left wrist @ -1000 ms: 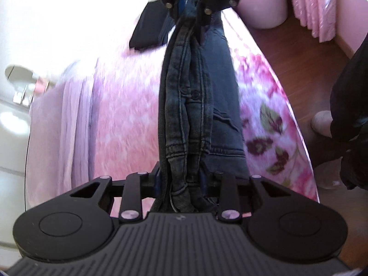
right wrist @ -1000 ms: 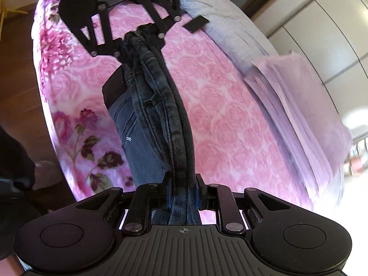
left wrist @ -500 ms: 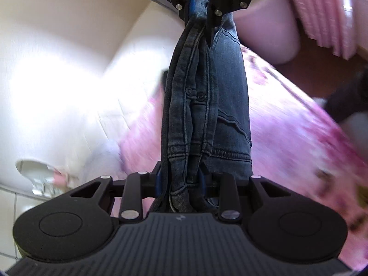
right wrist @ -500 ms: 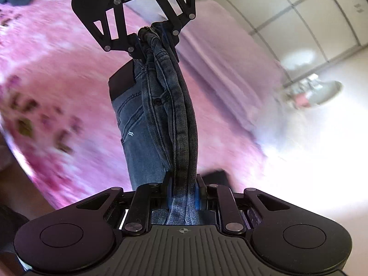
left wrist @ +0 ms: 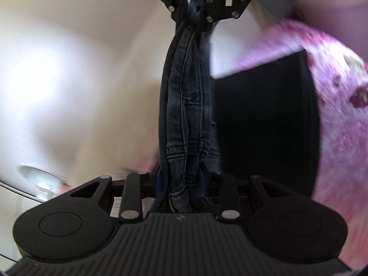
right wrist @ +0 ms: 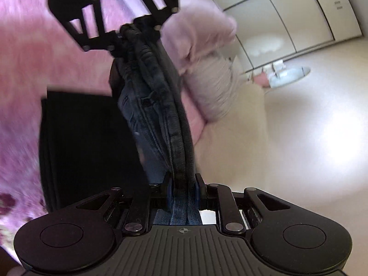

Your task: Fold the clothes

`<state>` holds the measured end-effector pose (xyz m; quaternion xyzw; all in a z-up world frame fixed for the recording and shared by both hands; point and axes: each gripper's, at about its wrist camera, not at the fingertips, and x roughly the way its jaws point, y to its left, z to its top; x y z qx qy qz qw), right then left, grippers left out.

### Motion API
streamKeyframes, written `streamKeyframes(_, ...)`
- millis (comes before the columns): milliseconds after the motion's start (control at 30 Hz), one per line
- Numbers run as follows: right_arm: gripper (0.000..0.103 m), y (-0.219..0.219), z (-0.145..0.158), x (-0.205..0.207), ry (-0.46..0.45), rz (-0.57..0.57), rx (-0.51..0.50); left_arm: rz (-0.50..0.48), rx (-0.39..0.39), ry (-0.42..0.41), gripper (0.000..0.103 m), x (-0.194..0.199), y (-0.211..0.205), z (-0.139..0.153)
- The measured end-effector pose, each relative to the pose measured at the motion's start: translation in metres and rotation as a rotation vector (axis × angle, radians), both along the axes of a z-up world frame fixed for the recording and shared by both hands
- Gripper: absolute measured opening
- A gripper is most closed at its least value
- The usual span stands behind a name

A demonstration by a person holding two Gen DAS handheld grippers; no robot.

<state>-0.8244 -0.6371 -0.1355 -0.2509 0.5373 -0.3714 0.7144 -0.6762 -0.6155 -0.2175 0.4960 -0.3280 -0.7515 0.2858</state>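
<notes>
Swung from the pink bed toward a black cloth [left wrist: 264, 124], bunched jeans [left wrist: 186, 115] stretch lengthwise, left tongs [left wrist: 180, 184] and right tongs [right wrist: 182, 184] clamping opposite ends.

I'm in a home bedroom: a bed [right wrist: 27, 73] under a pink floral cover, white wardrobe doors [right wrist: 299, 20] and a folded lilac blanket [right wrist: 207, 46].

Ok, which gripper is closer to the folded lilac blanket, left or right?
Left. In the right wrist view the left gripper, clamping the far end of the jeans, sits right beside the folded lilac blanket. The right gripper clamps the near end, farther back from it.
</notes>
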Motion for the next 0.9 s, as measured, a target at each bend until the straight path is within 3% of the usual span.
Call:
streamKeyframes(100,0.016,0.005,-0.091,-0.014,-0.002,-0.025,0.135,-0.022,0.057,-0.046,0.027,-0.014,0.014,-0.075)
streamKeyframes(200,0.019,0.028,-0.132,-0.024,-0.018,-0.042,0.164,-0.036,0.047,-0.039,0.028,-0.015,0.034,-0.108)
streamKeyframes(300,0.02,0.04,-0.126,-0.033,-0.077,-0.066,0.159,-0.045,0.041,-0.032,0.028,-0.014,0.033,-0.108)
streamKeyframes(500,0.02,0.052,-0.108,-0.026,-0.092,-0.095,0.182,-0.077,0.035,-0.064,0.028,-0.01,0.023,-0.102)
streamKeyframes(700,0.02,0.049,-0.132,-0.013,-0.099,-0.118,0.189,-0.059,0.038,-0.063,0.028,-0.01,0.028,-0.113)
streamKeyframes(900,0.021,0.053,-0.133,-0.015,-0.092,-0.132,0.207,-0.052,0.047,-0.058,0.035,-0.011,0.031,-0.11)
